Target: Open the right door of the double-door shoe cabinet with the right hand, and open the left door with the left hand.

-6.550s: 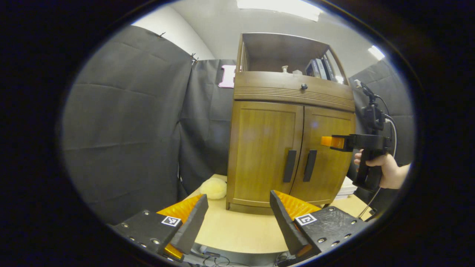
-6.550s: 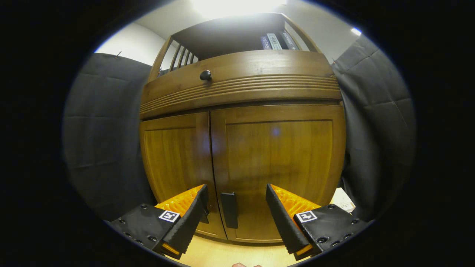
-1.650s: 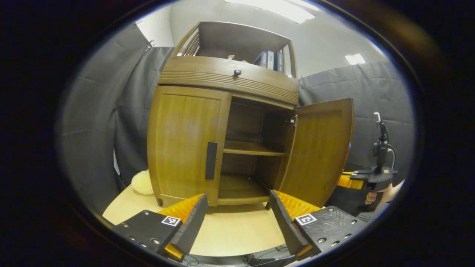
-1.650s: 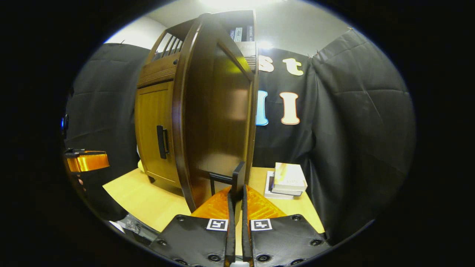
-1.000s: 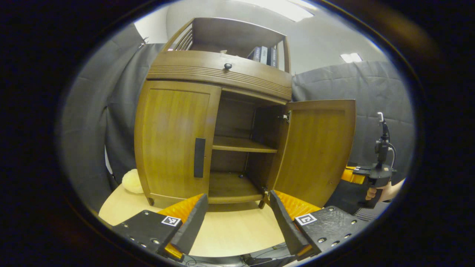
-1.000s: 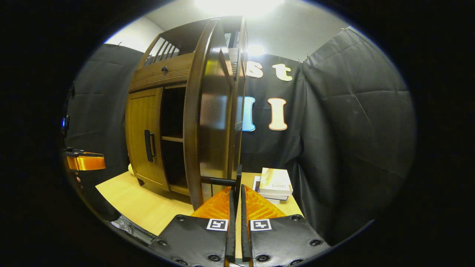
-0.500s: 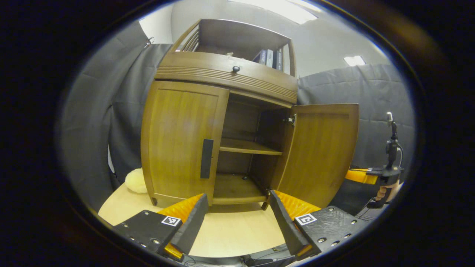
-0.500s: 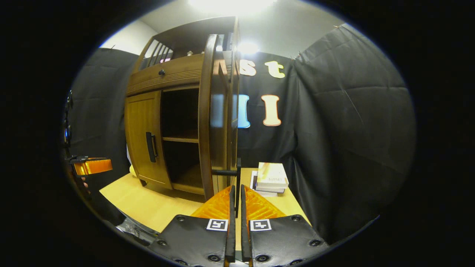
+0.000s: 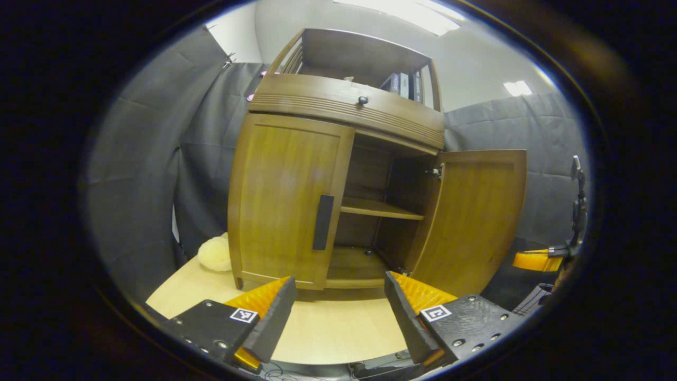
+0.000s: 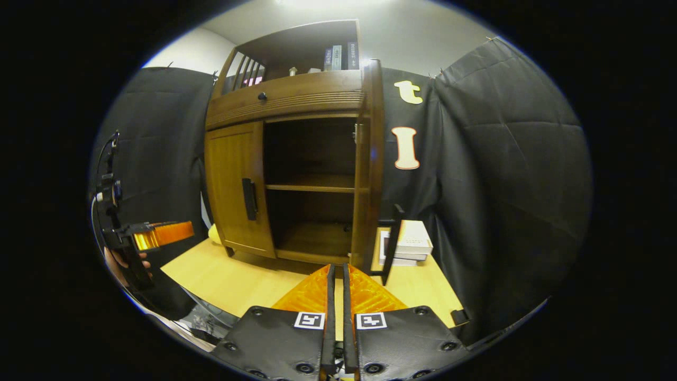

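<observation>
**Right door open, left door still to do**

While the right door (image 10: 370, 164) of the shoe cabinet (image 9: 338, 106) stands swung wide, we judge the task about half done. In the right gripper view we see that door edge-on just ahead of our right gripper (image 10: 336, 275), its dark handle (image 10: 392, 243) a little ahead and to the right of our fingertips. Our fingers lie nearly together with only a thin slit between, and nothing is pinched in it; the handle looks free of them. Beyond the door, the shelf (image 10: 309, 186) and the bare compartments under and over it are in plain sight.

What remains is the left door (image 9: 288, 201). In the left gripper view it sits closed, flush with the cabinet front, ahead of our left gripper (image 9: 338, 296) and slightly to the left. Its vertical black handle (image 9: 323, 222) lies above and between our fingers, well apart from them. Our left fingers are spread wide and hold nothing. We reckon the next job is to close on that handle and pull.
</observation>
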{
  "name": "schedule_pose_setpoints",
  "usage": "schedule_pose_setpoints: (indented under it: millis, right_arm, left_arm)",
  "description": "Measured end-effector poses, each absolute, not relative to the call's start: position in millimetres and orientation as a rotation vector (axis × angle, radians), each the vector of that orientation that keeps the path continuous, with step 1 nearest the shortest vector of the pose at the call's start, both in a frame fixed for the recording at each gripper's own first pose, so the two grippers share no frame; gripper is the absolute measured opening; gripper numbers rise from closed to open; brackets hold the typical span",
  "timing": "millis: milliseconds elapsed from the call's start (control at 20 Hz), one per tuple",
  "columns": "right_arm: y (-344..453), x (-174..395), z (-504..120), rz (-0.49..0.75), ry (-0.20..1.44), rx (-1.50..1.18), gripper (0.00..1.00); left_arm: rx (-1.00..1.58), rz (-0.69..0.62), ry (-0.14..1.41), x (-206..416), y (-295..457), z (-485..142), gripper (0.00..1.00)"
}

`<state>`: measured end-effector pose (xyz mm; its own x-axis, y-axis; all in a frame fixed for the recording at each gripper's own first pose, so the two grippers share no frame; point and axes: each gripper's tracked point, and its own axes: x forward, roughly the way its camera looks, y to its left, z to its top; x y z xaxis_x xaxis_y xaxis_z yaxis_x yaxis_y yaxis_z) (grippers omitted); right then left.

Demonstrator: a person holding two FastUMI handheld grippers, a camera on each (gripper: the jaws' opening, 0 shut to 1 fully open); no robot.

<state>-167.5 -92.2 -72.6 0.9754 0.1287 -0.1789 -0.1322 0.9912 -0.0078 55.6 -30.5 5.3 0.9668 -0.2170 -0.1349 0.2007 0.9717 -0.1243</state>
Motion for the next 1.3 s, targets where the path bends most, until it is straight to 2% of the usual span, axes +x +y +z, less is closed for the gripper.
schedule_pose_setpoints:
  millis: [100,350,600,800,850,1150,1300]
  right_arm:
    - [-71,-156,-60,0.168,0.152,-0.016,0.05]
    - [-32,-120,-44,0.235,0.099,0.03,0.08]
    - [-6,-76,-21,0.231,0.03,0.068,0.05]
    - [13,-36,-2,0.233,-0.009,0.071,0.07]
    - [19,-28,-2,0.249,-0.005,0.07,0.02]
    - [33,14,-14,0.283,0.027,0.058,0.99]
    - [24,37,-21,0.231,0.06,0.066,0.95]
  left_arm:
    - [-0.111,-0.193,0.149,57,-24,5,0.96]
    - [-0.1,-0.142,0.146,66,-11,9,0.96]
    - [-0.076,-0.125,0.139,89,-7,22,0.96]
    - [-0.054,-0.141,0.137,120,-8,30,0.96]
    - [-0.046,-0.139,0.135,129,-8,32,0.96]
    - [-0.009,-0.144,0.131,186,-16,40,0.96]
    - [-0.012,-0.132,0.137,217,-21,42,0.96]
